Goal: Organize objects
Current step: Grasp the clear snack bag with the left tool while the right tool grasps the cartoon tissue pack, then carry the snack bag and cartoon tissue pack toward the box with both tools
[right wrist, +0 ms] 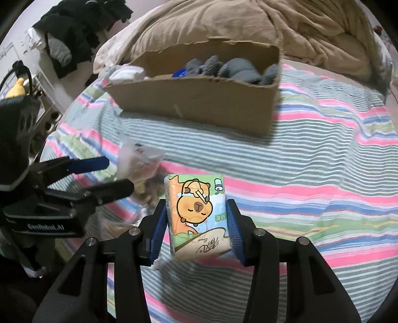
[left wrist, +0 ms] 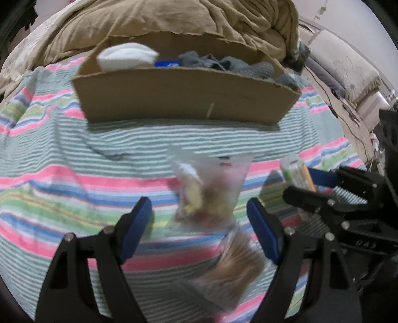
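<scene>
My right gripper is shut on a tissue pack with a cartoon capybara print, held above the striped bedspread. The pack also shows in the left wrist view. My left gripper is open, its blue pads either side of a clear plastic bag of small items lying on the bedspread. A second bag of tan sticks lies just below it. A cardboard box holding a white cloth and grey socks stands farther back; it also shows in the right wrist view.
A rumpled tan duvet lies behind the box. Dark clothes hang at the far left in the right wrist view. Cables and a pillow sit at the right of the bed.
</scene>
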`<state>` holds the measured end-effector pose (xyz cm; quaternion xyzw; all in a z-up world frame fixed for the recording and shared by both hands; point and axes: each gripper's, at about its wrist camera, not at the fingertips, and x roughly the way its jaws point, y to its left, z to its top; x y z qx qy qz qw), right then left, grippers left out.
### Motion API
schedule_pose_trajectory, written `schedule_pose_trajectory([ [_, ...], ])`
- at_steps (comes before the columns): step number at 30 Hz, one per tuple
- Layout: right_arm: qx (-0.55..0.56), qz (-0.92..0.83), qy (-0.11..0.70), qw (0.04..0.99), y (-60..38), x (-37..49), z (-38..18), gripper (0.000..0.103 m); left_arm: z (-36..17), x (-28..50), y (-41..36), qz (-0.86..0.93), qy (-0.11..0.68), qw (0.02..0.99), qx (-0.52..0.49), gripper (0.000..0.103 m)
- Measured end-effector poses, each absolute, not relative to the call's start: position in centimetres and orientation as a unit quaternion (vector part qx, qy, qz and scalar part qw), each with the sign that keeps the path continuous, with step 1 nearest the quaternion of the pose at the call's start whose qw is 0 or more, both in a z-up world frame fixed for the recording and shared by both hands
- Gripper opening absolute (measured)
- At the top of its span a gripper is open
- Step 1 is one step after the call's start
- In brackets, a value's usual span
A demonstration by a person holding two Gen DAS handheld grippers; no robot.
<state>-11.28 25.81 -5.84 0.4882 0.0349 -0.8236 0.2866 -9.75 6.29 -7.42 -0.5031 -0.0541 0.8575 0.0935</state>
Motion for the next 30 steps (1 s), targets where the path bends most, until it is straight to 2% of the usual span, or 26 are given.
schedule_pose_trajectory([
  [4, 0.486, -0.826, 0.027, 0.285, 26.3, -11.8, -5.7, 0.049, -8.4, -10.4, 7.3, 0.857, -0.038, 0.091, -0.506, 0.079],
  [6, 0.485, -0.826, 0.024, 0.286, 26.3, -12.1, -5.7, 0.049, -8.9, -10.7, 7.6, 0.857, -0.032, 0.089, -0.506, 0.066],
  [7, 0.485, -0.826, 0.023, 0.286, 26.4, -12.1, -5.7, 0.049, -9.1, -10.9, 7.6, 0.857, -0.032, 0.088, -0.507, 0.056],
  [11, 0.483, -0.828, 0.021, 0.286, 26.6, -12.4, -5.4, 0.049, -9.1, -11.0, 7.5, 0.86, -0.037, 0.094, -0.5, 0.046],
  [19, 0.468, -0.837, 0.023, 0.283, 26.3, -12.7, -3.9, 0.049, -7.7, -10.5, 6.8, 0.867, -0.055, 0.098, -0.486, 0.044],
  [30, 0.437, -0.854, 0.025, 0.281, 25.9, -13.8, -0.6, 0.049, -2.2, -10.7, 4.4, 0.89, -0.068, 0.09, -0.442, 0.044],
])
